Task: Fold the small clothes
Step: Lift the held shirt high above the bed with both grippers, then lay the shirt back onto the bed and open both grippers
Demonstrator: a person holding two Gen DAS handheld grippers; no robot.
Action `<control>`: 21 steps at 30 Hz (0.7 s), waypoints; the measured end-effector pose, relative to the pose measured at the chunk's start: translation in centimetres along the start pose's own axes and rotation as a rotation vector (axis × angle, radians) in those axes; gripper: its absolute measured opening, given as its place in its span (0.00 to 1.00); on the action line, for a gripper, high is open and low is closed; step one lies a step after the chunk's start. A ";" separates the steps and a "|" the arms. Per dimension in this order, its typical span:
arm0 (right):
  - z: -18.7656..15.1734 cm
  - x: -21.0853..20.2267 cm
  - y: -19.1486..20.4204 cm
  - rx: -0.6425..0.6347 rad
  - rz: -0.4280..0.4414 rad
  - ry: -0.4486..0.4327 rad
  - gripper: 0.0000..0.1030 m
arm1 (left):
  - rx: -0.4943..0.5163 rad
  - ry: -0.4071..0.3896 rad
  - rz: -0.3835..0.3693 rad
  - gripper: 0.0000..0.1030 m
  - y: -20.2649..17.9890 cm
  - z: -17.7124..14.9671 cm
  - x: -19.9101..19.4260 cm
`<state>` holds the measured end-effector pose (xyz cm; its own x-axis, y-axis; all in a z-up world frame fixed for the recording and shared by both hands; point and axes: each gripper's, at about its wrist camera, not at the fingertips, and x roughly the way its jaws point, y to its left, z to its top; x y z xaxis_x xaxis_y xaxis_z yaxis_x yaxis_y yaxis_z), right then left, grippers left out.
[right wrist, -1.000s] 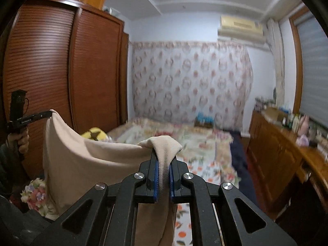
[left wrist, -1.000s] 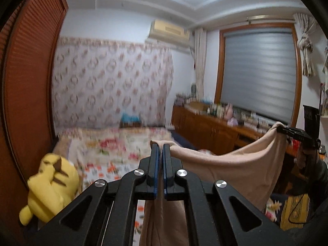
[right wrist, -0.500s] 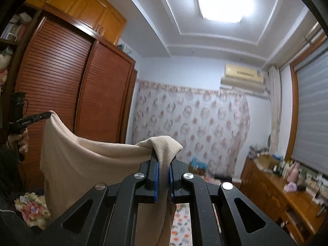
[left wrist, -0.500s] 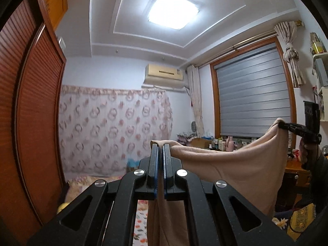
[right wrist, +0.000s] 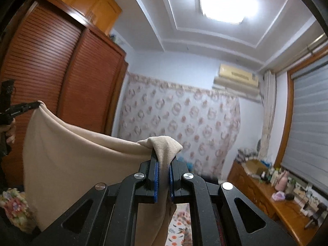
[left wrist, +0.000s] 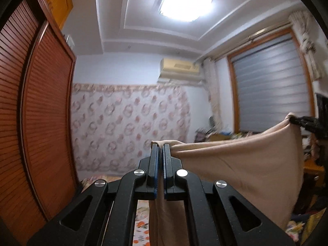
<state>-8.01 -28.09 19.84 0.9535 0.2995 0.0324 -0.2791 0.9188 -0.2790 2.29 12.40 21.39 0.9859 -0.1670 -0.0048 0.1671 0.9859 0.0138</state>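
The room fills both wrist views: a wooden louvred wardrobe at the left, a patterned curtain across the far wall, and a strip of floral bedspread low between the gripper arms.

Across the foreground hangs the task's thing — a beige garment, held up in the air between the two grippers, above the bed rather than lying on it. Its top edge runs taut from one pinch to the other, and the rest drapes down out of sight below the frames, so what kind of garment it is cannot be told.

The left gripper has its fingers clamped on one top corner, a small tuck of cloth poking out above the blue pads. The right gripper is clamped the same way on the other corner, with a thicker fold bunched over its tips.

The step in hand looks like the spread-out: the garment is lifted and stretched so it hangs flat before any fold is made. No crease is visible yet, so the folding itself seems barely begun.

The next move likely calls for lowering the cloth onto the bed with both pinches kept firm and the top edge kept level — if either corner slips or the hands drift together, the garment will bunch.
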 end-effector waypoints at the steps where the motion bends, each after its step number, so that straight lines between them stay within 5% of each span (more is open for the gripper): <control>1: -0.2 2.0 -0.3 0.000 -0.001 0.034 0.07 | 0.009 0.047 0.034 0.04 0.3 -1.0 2.5; 9: -8.0 18.8 0.5 0.016 0.003 0.290 0.07 | -0.034 0.293 0.127 0.04 5.0 -11.1 17.7; 14: -13.0 26.2 1.9 0.045 -0.009 0.404 0.08 | -0.058 0.425 0.154 0.04 5.0 -17.6 22.2; 18: -16.0 30.3 3.2 0.028 -0.021 0.535 0.08 | -0.074 0.544 0.098 0.31 4.3 -21.5 23.4; 19: -16.2 31.1 3.2 0.022 -0.036 0.564 0.15 | -0.075 0.554 0.090 0.42 4.2 -21.9 23.2; 21: -16.4 32.4 3.3 0.034 -0.062 0.617 0.28 | -0.085 0.575 0.057 0.49 3.9 -22.7 22.3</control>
<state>23.87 -19.56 4.19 0.8549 0.0509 -0.5163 -0.2152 0.9403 -0.2635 24.91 12.83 -1.35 0.8297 -0.1025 -0.5488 0.0894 0.9947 -0.0506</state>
